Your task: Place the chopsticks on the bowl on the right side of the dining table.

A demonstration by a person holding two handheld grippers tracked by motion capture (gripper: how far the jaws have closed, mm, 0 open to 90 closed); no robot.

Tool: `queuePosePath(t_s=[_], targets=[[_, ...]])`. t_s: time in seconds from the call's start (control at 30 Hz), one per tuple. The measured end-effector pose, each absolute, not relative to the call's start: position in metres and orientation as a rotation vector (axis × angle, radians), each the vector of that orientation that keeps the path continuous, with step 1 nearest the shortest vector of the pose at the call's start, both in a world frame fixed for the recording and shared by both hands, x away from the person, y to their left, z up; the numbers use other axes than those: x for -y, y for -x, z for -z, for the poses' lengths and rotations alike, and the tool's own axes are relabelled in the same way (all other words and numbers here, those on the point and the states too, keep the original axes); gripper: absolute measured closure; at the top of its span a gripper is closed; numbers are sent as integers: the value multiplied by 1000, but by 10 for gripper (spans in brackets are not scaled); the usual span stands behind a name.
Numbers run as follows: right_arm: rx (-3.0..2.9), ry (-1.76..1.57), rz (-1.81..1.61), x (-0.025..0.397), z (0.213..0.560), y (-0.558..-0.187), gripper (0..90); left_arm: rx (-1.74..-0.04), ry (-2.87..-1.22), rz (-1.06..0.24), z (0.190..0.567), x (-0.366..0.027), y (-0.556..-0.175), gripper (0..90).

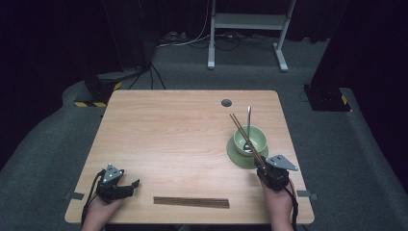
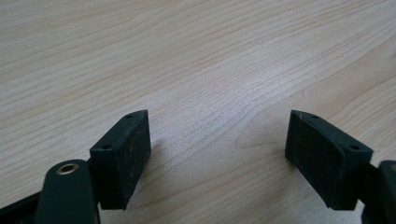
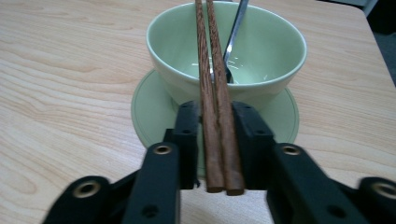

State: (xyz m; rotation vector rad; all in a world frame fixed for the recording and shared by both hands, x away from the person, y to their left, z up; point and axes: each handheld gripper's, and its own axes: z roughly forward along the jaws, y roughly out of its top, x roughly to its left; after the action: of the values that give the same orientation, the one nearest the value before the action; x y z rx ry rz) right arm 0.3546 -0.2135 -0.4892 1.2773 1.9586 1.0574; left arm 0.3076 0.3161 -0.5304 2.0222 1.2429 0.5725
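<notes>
1. A pale wooden table [image 1: 178, 139] stood on grey carpet in a dark room.
2. One green bowl [image 1: 250, 139] sat on one green saucer [image 1: 235, 155], just ahead of the right gripper [image 1: 263, 169]; one spoon [image 1: 248, 118] leaned in the bowl.
3. Two chopsticks [image 3: 215, 93] were clamped between the right gripper's jaws, their far ends passing over the bowl's rim.
4. A second pair [image 1: 191, 202] lay flat near the table's front edge, between the two grippers.
5. The left gripper [image 1: 129, 186] rested with jaws apart on bare wood, with open room ahead.
</notes>
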Motion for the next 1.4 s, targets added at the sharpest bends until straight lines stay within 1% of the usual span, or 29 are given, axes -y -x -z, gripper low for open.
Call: queuePosePath(t_s=[0.5, 0.97, 1.17, 1.4], targets=[[-2033, -1224, -1093, 216, 487, -342, 760, -1245, -2019, -558, 531, -317, -309, 224], [-2047, -1211, -1105, 213, 486, -340, 758, -1244, -2020, -564, 531, -316, -308, 224], [-2034, -1214, -1094, 212, 486, -343, 703, -1244, -2019, -563, 531, -316, -308, 224], [-2009, -1215, -1077, 214, 485, -342, 684, -1244, -2019, -562, 531, -316, -308, 225]])
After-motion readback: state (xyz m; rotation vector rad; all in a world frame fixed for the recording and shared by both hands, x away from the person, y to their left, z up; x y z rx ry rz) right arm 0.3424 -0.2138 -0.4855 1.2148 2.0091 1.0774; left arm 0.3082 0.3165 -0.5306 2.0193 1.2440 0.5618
